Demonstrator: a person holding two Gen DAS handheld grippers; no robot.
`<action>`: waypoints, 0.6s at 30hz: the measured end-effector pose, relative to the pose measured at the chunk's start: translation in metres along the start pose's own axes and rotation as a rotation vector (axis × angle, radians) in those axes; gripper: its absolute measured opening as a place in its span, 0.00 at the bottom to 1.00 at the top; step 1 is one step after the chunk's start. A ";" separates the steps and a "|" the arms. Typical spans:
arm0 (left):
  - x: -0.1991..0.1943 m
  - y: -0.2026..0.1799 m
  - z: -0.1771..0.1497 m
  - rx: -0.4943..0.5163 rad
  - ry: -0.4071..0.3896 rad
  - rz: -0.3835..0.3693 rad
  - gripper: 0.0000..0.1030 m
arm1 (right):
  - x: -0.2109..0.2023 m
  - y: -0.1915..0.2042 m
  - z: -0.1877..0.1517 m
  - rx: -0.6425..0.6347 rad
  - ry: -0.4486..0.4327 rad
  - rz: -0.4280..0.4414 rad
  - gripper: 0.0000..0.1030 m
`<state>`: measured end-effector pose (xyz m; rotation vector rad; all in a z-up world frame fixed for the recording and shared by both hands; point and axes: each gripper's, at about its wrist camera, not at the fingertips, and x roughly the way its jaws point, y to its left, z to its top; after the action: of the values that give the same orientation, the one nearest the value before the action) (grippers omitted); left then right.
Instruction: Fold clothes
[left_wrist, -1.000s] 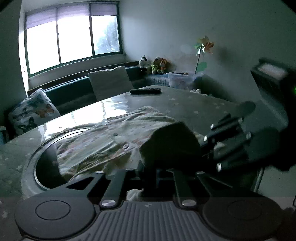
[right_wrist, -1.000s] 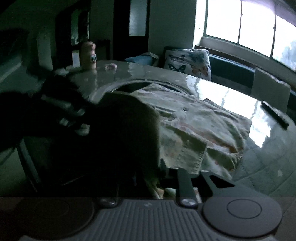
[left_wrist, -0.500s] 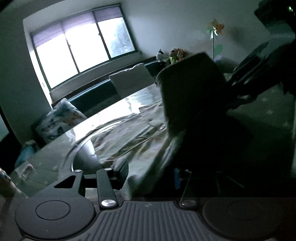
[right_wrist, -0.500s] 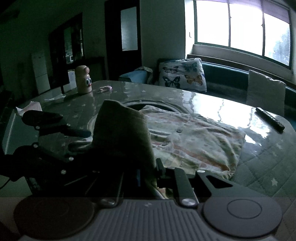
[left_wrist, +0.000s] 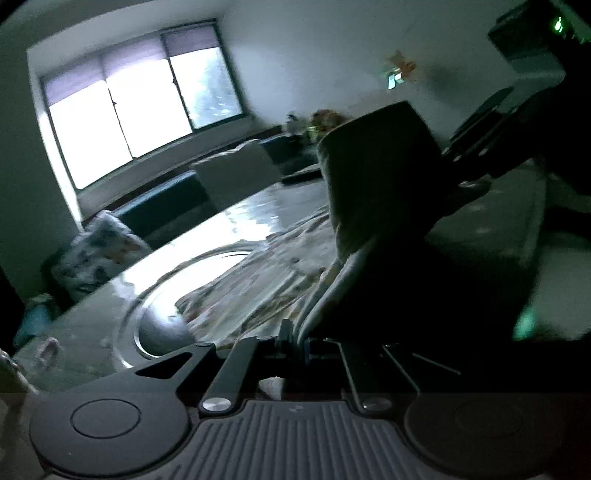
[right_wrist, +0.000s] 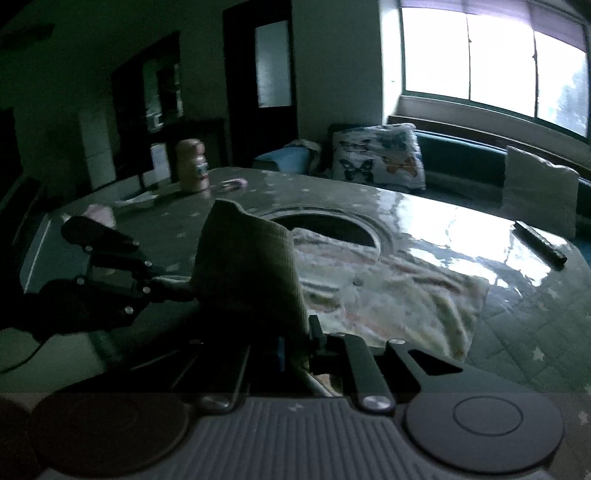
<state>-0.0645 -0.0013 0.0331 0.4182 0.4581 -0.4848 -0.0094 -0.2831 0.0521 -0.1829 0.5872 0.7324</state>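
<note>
Shirt hem now lifted off table, clamped in both left claw and right claw; fold under way.

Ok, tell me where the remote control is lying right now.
The remote control lies on the table at the right of the right wrist view, near the far edge, beyond the shirt and in front of the white cushion.

A ribbed grey base flanked by round black discs is seen on each matte black hand-held gripper, its linkage bars fastened with silver screws.
</note>
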 end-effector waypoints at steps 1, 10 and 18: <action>-0.008 -0.004 0.001 0.007 0.001 -0.020 0.06 | -0.010 0.005 0.000 -0.015 0.009 0.005 0.09; -0.008 0.017 0.028 -0.052 -0.008 -0.036 0.06 | -0.032 0.005 0.023 -0.025 0.010 0.020 0.09; 0.068 0.067 0.051 -0.147 0.049 0.009 0.06 | 0.033 -0.045 0.064 0.004 0.015 -0.001 0.09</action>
<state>0.0405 0.0043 0.0579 0.2911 0.5350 -0.4304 0.0687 -0.2748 0.0845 -0.1855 0.6027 0.7296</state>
